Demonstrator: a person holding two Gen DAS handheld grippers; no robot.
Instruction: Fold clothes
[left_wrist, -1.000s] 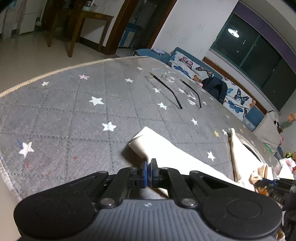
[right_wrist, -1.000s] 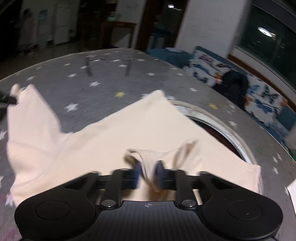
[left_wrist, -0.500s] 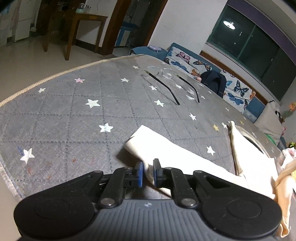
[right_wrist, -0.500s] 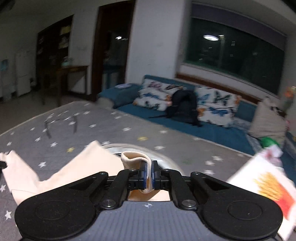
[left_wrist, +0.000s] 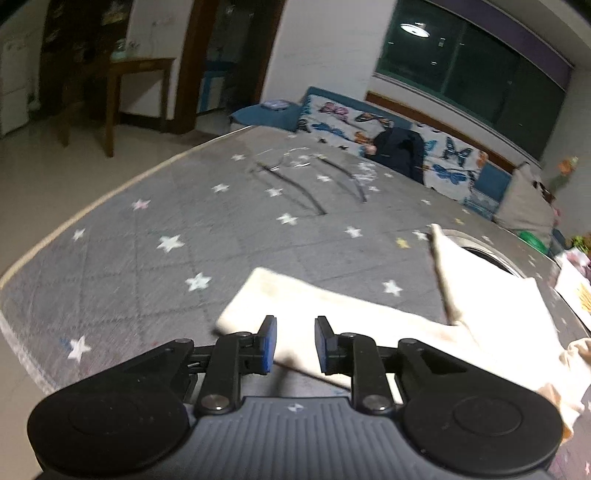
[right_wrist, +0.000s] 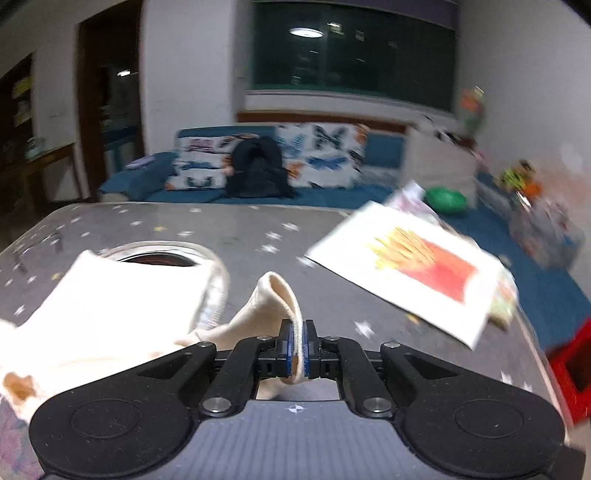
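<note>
A cream garment (left_wrist: 332, 310) lies on the grey star-patterned cover (left_wrist: 184, 221). In the left wrist view my left gripper (left_wrist: 293, 343) is open and empty, its blue pads just above the garment's near edge. In the right wrist view my right gripper (right_wrist: 296, 347) is shut on a fold of the same cream garment (right_wrist: 110, 295) and holds that fold raised above the cover (right_wrist: 258, 229). The rest of the garment trails to the left.
A round opening (right_wrist: 162, 256) in the cover lies beside the garment. A white fries-print sheet (right_wrist: 410, 273) lies to the right, a red box (right_wrist: 572, 369) at the far right edge. A clear hanger (left_wrist: 306, 173) lies farther back. A sofa with a dark bag (right_wrist: 258, 166) stands behind.
My left gripper has opened and let go of the garment's corner, then drawn back a little. My right gripper has shut on a fold and swung right, toward the fries-print sheet.
</note>
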